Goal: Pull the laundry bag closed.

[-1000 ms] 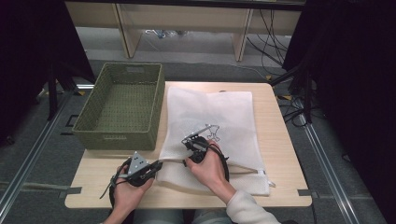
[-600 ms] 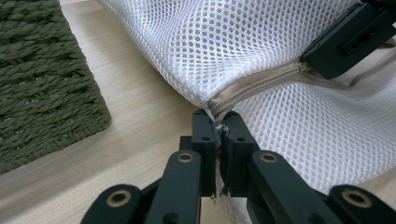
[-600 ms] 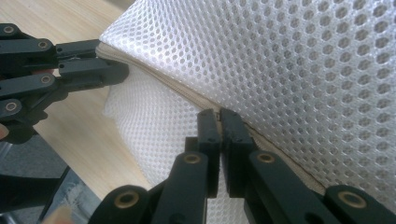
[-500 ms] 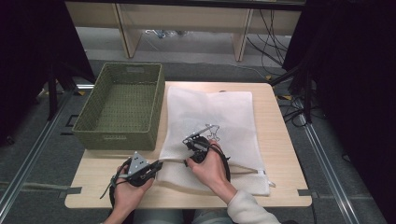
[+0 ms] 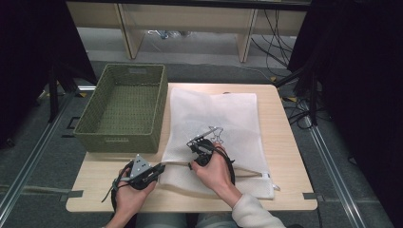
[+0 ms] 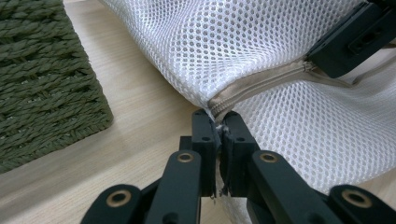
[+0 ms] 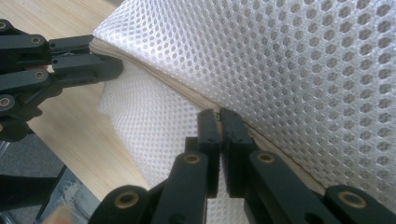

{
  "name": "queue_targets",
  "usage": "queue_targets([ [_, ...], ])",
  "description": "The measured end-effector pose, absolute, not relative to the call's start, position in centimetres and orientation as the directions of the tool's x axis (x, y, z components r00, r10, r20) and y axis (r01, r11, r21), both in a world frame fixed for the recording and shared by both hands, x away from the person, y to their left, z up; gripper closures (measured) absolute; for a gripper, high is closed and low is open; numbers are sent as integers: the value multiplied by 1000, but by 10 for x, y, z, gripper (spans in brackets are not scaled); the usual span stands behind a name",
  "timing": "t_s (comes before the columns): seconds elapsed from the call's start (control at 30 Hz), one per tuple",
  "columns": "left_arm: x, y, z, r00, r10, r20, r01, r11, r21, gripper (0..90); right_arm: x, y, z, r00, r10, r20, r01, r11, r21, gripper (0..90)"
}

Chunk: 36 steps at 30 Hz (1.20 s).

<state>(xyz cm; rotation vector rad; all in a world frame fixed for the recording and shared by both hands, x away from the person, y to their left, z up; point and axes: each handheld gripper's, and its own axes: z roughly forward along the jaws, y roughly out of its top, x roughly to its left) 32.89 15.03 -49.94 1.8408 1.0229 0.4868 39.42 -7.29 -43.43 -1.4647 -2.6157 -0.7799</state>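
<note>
The left tongs (image 6: 218, 128) are clamped tight on the corner of a white mesh bag (image 5: 223, 123), right at the end of its beige zipper (image 6: 261, 86), near the front left of the wooden surface (image 5: 280, 123). The right tongs (image 7: 219, 122) are pinched shut on the same zipper a little farther along, with the mesh pulled up into a ridge between the two grips. The bag lies flat across the middle of the surface, its near edge close to the person's hands. A green woven basket (image 5: 124, 111) stands just beside the bag, to its left.
</note>
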Motion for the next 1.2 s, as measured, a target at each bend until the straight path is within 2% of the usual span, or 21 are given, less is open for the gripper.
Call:
queue_targets([
  [0.2, 329, 150, -499, 573, 814, -96, 440, -207, 874, 842, 396, -76, -434, -555, 792, 253, 805, 435, 404, 884],
  [0.23, 329, 151, -499, 573, 814, -96, 441, -207, 873, 842, 394, -74, -433, -529, 806, 266, 824, 413, 387, 884],
  [0.3, 329, 151, -499, 573, 814, -96, 441, -208, 873, 842, 396, -75, -435, -560, 790, 250, 801, 438, 408, 884],
  [0.4, 329, 150, -500, 567, 818, -100, 444, -201, 873, 842, 393, -75, -434, -525, 813, 253, 824, 411, 390, 884],
  [0.5, 329, 151, -500, 570, 817, -90, 441, -212, 872, 842, 396, -78, -435, -558, 792, 246, 803, 441, 402, 884],
  [0.67, 329, 152, -499, 574, 815, -77, 436, -224, 872, 841, 394, -77, -435, -534, 809, 246, 820, 424, 386, 884],
  [0.83, 329, 152, -500, 569, 818, -84, 441, -217, 871, 842, 395, -81, -435, -559, 791, 249, 804, 443, 397, 883],
  [1.2, 330, 152, -500, 561, 824, -83, 443, -213, 871, 842, 394, -80, -434, -549, 803, 231, 809, 442, 388, 884],
])
